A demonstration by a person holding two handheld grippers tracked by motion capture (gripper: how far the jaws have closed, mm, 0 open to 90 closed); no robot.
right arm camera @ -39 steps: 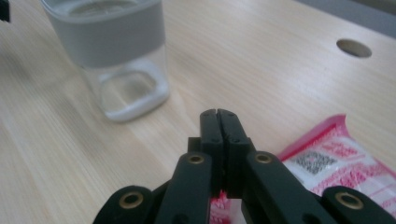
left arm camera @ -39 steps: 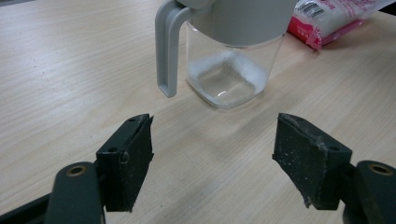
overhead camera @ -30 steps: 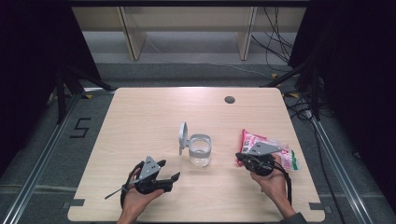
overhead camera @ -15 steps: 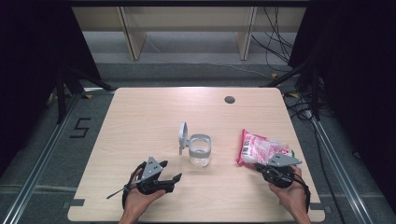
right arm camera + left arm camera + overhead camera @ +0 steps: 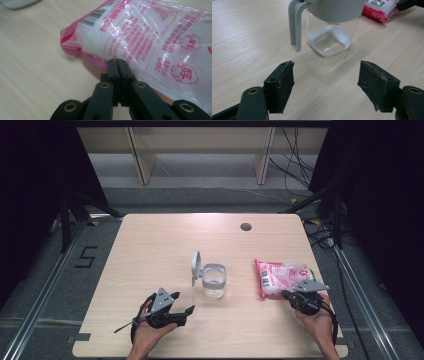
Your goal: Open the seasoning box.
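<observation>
Black jaws of your right gripper (image 5: 117,62) are pressed together with nothing visibly between them, their tips at the near edge of the pink-and-clear bag (image 5: 147,37) of white grains, probably lined up to take that edge. Your left gripper (image 5: 325,82) has its jaws wide apart, aimed at the small glass jar (image 5: 329,37) with its grey collar and handle, likely ready to steady it. Jar and bag rest well apart on the pale wooden surface (image 5: 150,250), the bag to the jar's right.
</observation>
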